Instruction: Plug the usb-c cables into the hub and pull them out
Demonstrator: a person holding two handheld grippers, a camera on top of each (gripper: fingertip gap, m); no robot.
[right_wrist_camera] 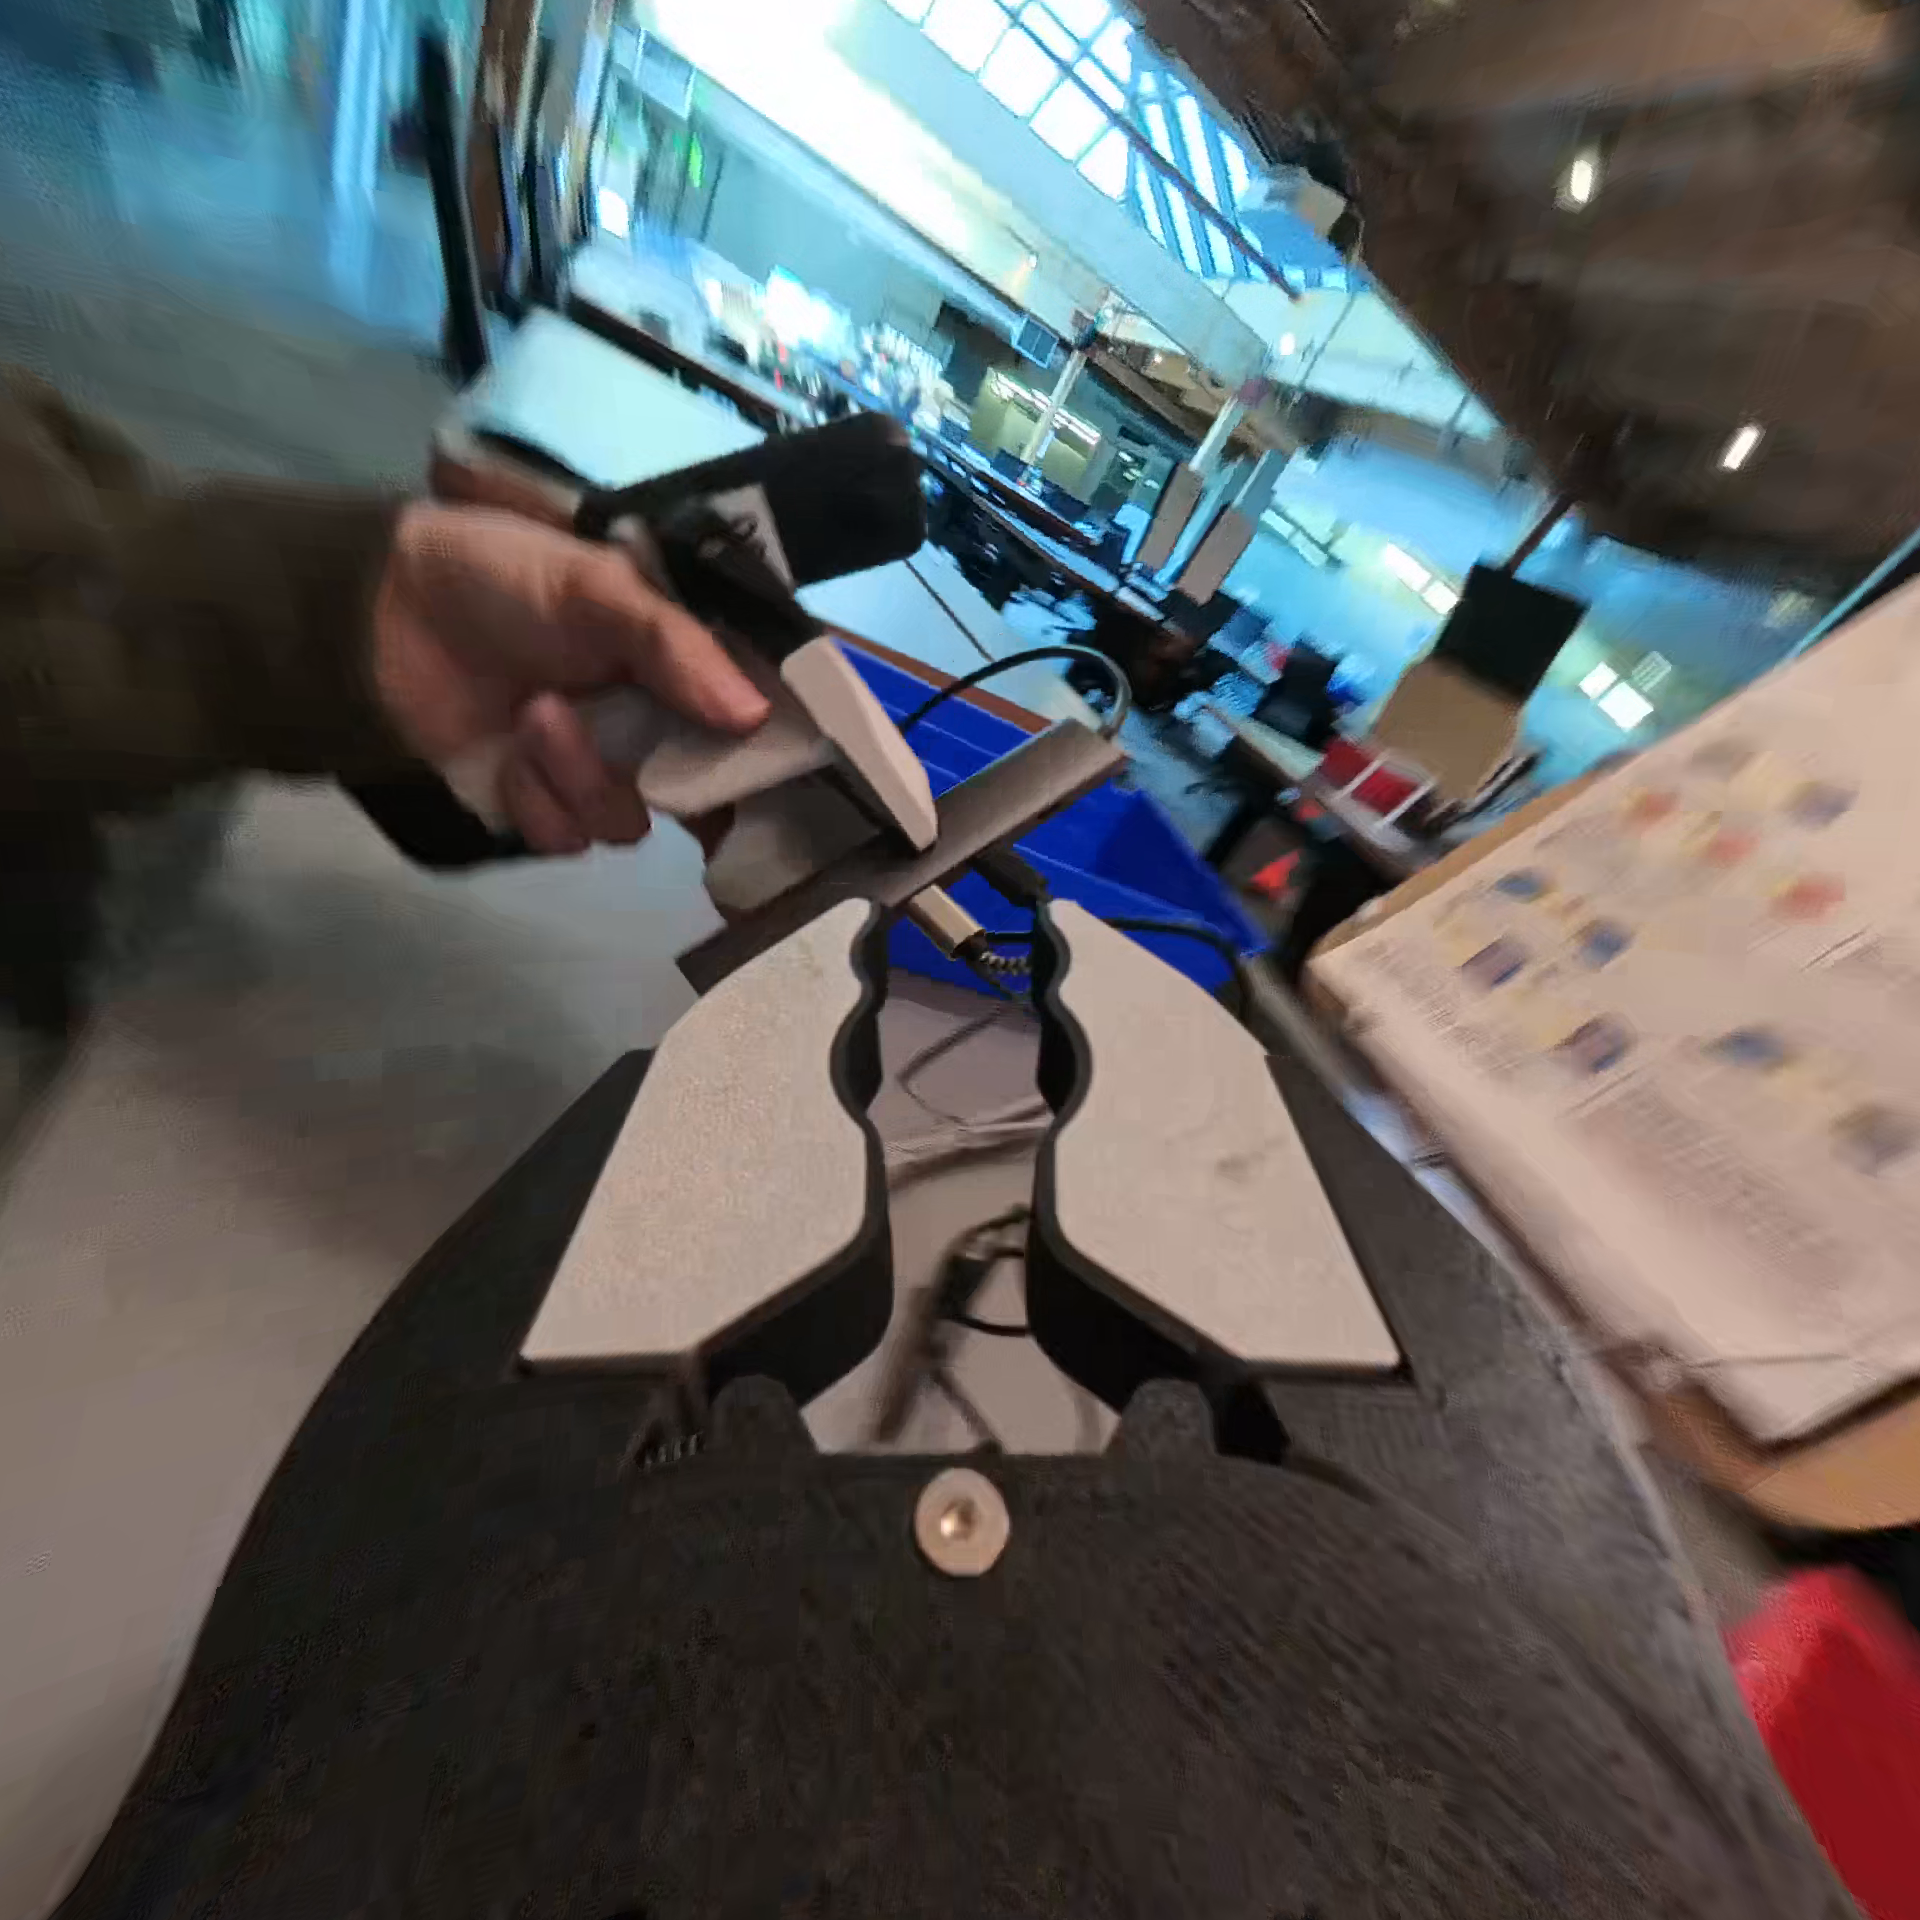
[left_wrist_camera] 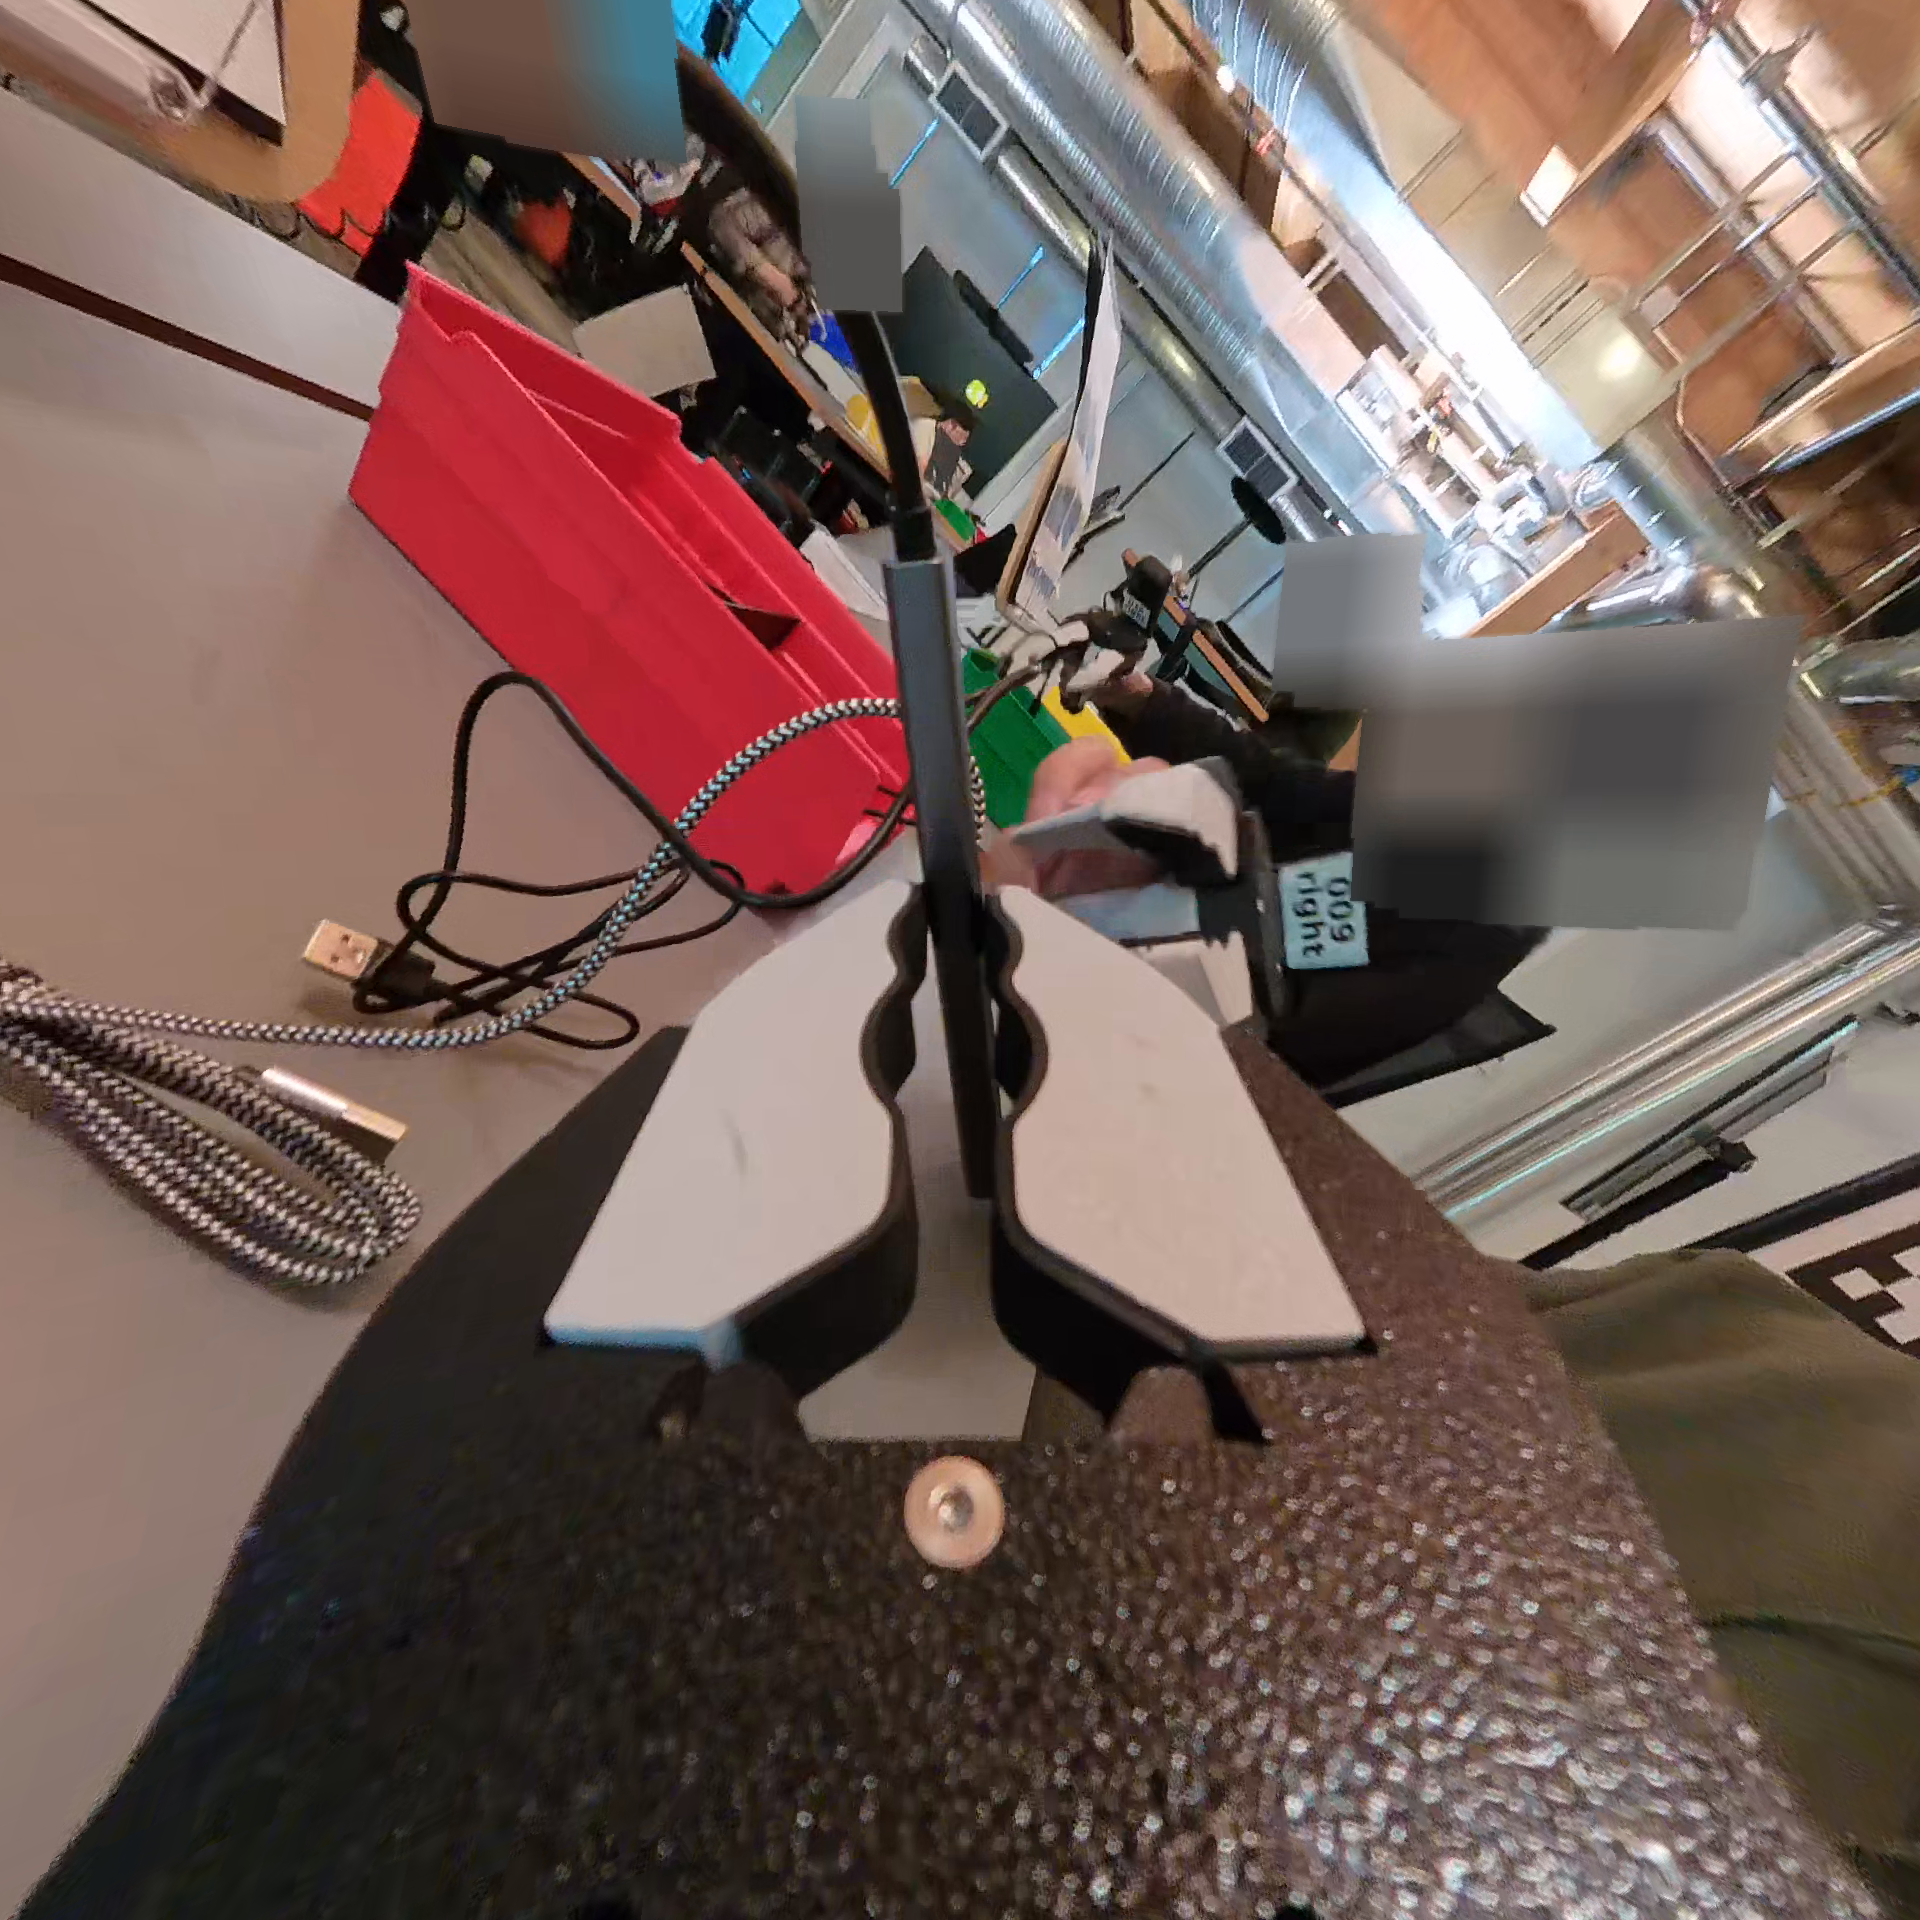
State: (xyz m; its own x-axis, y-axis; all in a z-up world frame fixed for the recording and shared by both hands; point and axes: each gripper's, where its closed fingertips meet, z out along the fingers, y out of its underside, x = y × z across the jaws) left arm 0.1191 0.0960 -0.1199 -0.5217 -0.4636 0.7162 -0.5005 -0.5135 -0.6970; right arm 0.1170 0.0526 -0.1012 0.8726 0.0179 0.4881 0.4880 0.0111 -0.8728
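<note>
Left wrist view: your left gripper (left_wrist_camera: 951, 935) is clamped on the hub (left_wrist_camera: 940, 831), held edge-on above the table (left_wrist_camera: 156, 727). Loose cables (left_wrist_camera: 499, 966) and the red bin (left_wrist_camera: 623, 561) lie just beyond.

Right wrist view: your right gripper (right_wrist_camera: 956, 925) has fingers apart, holding nothing, just short of the braided plug (right_wrist_camera: 940, 920) seated in the hub (right_wrist_camera: 997, 821). Judged step: pulling out. Next, close squarely on that plug; the neighbouring black plug (right_wrist_camera: 1013, 873) crowds it.

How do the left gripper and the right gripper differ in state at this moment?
The left gripper is shut on the hub, which stands edge-on between its fingers. The right gripper is open and holds nothing; a plugged cable connector sits just ahead of its tips. Both share grey pads on black bodies.
</note>
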